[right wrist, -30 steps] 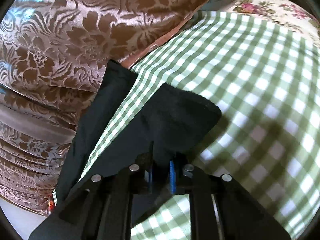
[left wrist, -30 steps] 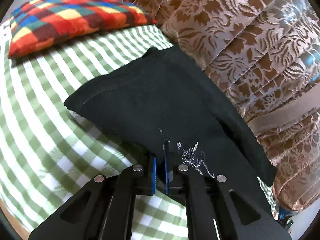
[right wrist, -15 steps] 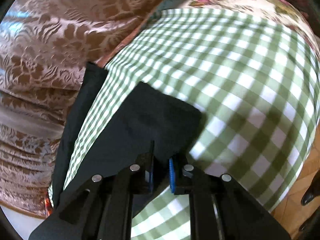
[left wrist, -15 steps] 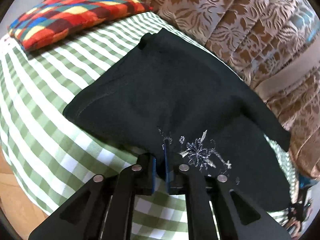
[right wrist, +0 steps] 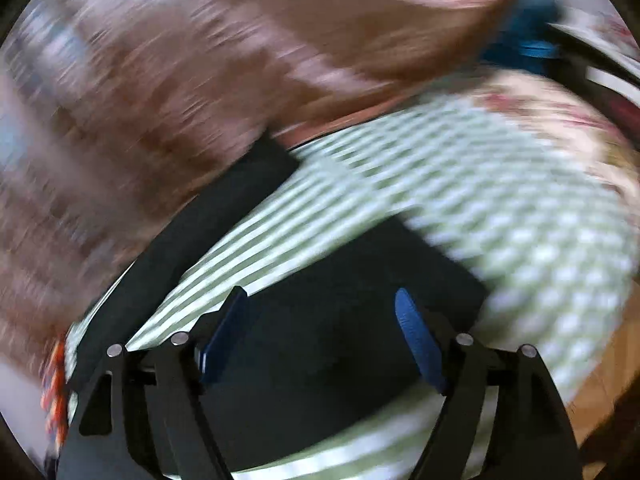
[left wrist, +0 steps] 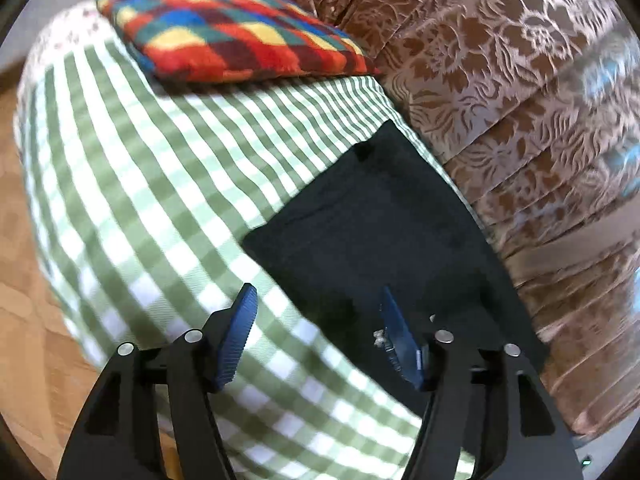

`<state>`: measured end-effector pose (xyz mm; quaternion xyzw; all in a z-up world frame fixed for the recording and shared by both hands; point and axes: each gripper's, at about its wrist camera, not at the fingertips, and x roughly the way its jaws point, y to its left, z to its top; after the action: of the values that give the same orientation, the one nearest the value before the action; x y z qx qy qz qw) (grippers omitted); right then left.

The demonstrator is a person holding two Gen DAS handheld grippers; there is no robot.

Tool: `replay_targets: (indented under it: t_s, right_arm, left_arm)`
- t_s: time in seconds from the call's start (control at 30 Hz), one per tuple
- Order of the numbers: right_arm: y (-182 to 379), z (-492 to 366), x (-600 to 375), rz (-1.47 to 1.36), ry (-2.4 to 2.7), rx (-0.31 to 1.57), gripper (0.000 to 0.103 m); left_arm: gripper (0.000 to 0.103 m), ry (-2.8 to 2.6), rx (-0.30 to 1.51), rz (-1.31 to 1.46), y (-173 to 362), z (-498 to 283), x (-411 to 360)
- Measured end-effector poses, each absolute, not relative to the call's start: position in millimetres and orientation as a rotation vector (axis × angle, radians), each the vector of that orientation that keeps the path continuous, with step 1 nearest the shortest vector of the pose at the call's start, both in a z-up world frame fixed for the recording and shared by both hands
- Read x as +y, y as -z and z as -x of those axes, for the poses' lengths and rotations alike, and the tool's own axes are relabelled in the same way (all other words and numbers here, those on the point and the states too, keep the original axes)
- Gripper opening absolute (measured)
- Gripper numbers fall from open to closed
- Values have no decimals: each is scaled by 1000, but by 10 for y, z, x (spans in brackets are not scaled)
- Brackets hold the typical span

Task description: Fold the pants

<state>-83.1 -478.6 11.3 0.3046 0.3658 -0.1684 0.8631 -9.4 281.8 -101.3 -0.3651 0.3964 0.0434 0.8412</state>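
Observation:
The black pants (left wrist: 372, 224) lie flat on a green-and-white checked bedspread (left wrist: 160, 184), their far edge beside a brown floral curtain. In the left wrist view my left gripper (left wrist: 318, 300) hangs above the pants' near corner, its jaws opening, and nothing is pinched between the blue pads (left wrist: 236, 336). In the blurred right wrist view the pants (right wrist: 320, 340) spread under my right gripper (right wrist: 320, 300). Its jaws are also opening, and its pads (right wrist: 420, 344) are clear of the cloth. A second black strip (right wrist: 192, 232) runs along the curtain.
A multicoloured plaid pillow (left wrist: 224, 28) rests at the head of the bed. The brown floral curtain (left wrist: 520, 100) hangs along the bed's far side. Wooden floor (left wrist: 24, 280) shows past the bed's edge, and a floral sheet (right wrist: 552, 112) lies at the bed's far end.
Both grippers were shut on the pants' edge and have now let go and opened wide. The left gripper has shifted left, the right one has risen and rolled, and its view is blurred.

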Motion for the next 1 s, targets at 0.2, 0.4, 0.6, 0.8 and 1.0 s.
replay_targets:
  t_s: [0.2, 0.4, 0.6, 0.8, 1.0]
  right_arm:
    - [182, 75, -3521, -554, -92, 928, 76]
    - [624, -222, -2803, -459, -257, 1071, 76]
    - [773, -177, -2763, -407, -276, 1061, 77]
    - [638, -149, -2858, -488, -311, 1033, 79]
    - [533, -264, -2838, -491, -310, 1003, 81]
  left_arm:
    - [15, -87, 844, 807, 1216, -153, 2755]
    - [5, -151, 838, 732, 1239, 15, 2759]
    - [23, -206, 927, 574, 1237, -2, 2758]
    - [46, -199, 774, 494, 553, -158, 2934]
    - [46, -18, 822, 640, 268, -1346, 2666]
